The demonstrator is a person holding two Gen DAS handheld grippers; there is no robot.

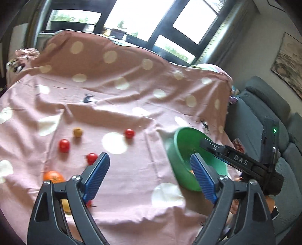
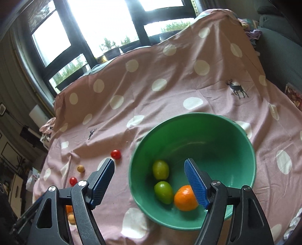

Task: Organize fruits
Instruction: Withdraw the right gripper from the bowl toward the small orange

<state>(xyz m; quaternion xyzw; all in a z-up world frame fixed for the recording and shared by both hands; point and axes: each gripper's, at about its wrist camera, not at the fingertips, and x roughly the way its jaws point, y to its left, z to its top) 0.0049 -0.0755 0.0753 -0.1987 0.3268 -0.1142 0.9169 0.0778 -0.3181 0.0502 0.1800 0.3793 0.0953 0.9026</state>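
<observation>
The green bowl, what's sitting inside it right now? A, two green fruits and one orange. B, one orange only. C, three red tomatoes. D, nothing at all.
A: the right wrist view shows the green bowl holding two green fruits beside one orange.

Daylight from blown-out windows (image 1: 143,17) behind, pink spotted cloth (image 1: 132,105) softly lit with faint fold shadows, green bowl (image 2: 222,132) edge smeared by motion blur in the left view, strong fisheye bending, dark vignetted corners
</observation>
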